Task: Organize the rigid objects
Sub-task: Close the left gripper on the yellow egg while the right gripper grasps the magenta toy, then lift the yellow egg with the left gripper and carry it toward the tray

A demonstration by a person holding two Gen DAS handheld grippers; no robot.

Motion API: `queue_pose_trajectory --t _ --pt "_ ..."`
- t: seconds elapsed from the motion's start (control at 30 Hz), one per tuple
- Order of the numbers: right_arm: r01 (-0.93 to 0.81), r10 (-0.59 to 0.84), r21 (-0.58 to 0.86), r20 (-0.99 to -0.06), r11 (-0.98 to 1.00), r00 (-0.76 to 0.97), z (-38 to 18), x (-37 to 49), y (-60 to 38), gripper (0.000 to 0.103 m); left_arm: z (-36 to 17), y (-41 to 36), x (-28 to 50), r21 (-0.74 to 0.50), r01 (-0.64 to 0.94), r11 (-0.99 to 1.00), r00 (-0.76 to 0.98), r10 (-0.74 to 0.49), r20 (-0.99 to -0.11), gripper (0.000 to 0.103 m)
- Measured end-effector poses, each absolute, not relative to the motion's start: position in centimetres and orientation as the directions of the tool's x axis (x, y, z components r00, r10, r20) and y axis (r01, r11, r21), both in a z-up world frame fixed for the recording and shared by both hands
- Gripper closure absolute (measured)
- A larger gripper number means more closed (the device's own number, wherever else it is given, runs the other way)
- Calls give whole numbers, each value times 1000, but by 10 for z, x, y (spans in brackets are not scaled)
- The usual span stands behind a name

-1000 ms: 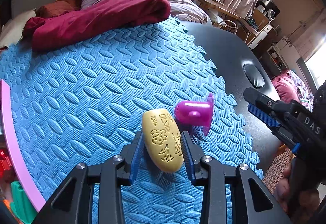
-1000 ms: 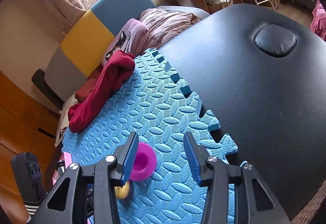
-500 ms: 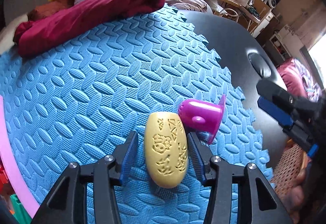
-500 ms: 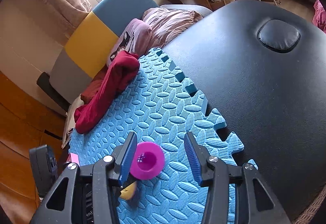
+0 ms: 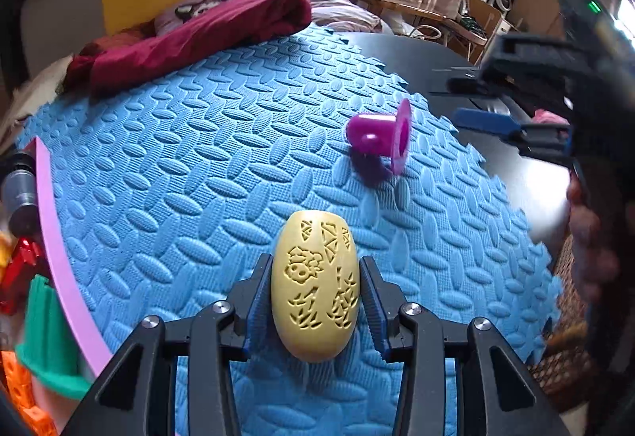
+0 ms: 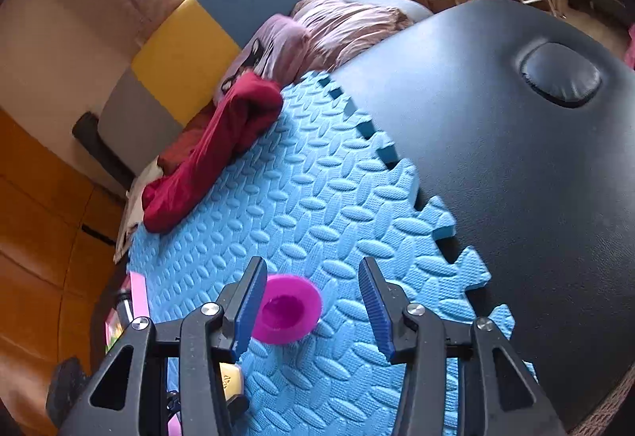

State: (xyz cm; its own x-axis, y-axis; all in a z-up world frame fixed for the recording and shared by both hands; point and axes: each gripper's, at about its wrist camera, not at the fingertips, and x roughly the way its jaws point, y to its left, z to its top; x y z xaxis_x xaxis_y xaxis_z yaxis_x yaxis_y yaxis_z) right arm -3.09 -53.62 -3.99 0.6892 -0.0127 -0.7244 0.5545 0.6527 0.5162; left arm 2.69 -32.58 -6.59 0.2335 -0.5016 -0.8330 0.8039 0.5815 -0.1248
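Landmark: blue foam mat [image 5: 206, 166].

Off the mat's left edge: pink bin rim [image 5: 59, 261], with red, green and orange toys inside. Judged to be the collecting spot.

Near edge of mat, centre: left gripper [image 5: 315, 293] pinches the yellow egg-shaped mould [image 5: 315, 285], pads against both flanks. Whether the egg is clear of the mat, cannot tell.

Further right on the mat, near its toothed edge: magenta flanged cup [image 5: 381, 136], on its side, untouched.

Right gripper [image 6: 311, 303] spread wide, cup [image 6: 287, 307] ahead between the fingers, nearer the left one; no contact seen.

Step in hand: egg gripped, cup approach. Next calls for carrying the egg left to the bin; right gripper needs centring on the cup before closing.
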Motion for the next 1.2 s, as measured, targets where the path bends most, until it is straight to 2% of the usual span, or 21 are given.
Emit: queue_pose_trajectory --t 0.1,0.3,0.4,0.5,0.6,0.63,0.67,0.77,0.97,1.2 --pt "515 -12 463 -735 722 678 -34 -20 -524 54 -67 -318 22 -130 806 578 240 -520 -820 61" --pt "285 -47 172 -777 943 628 1 25 -493 53 -69 -313 20 -139 804 578 251 -542 -802 61" --pt "149 -57 25 -851 989 522 -4 55 -476 53 -69 -308 19 -143 804 577 255 -552 -794 61" --pt "40 -55 -43 -919 998 389 -23 74 -466 53 -69 -308 19 -154 802 577 252 -560 -789 61" --pt "7 -112 -114 -959 993 260 -49 84 -465 53 -69 -306 19 -159 802 576 251 -565 -786 61" --pt "11 -139 -141 -960 990 241 -55 83 -466 61 -69 -305 19 -160 802 576 251 -567 -785 61" --pt "8 -159 -162 -959 987 236 -60 79 -466 74 -68 -304 19 -160 802 575 251 -568 -784 61" --pt "5 -155 -160 -948 987 279 -60 65 -463 74 -67 -298 20 -167 801 575 249 -574 -780 61" --pt "121 -29 18 -926 993 376 -56 37 -475 74 -68 -296 16 -157 798 582 263 -570 -778 61" --pt "264 202 368 -845 892 495 -61 9 -501 74 -68 -300 15 -157 790 592 268 -564 -781 61"
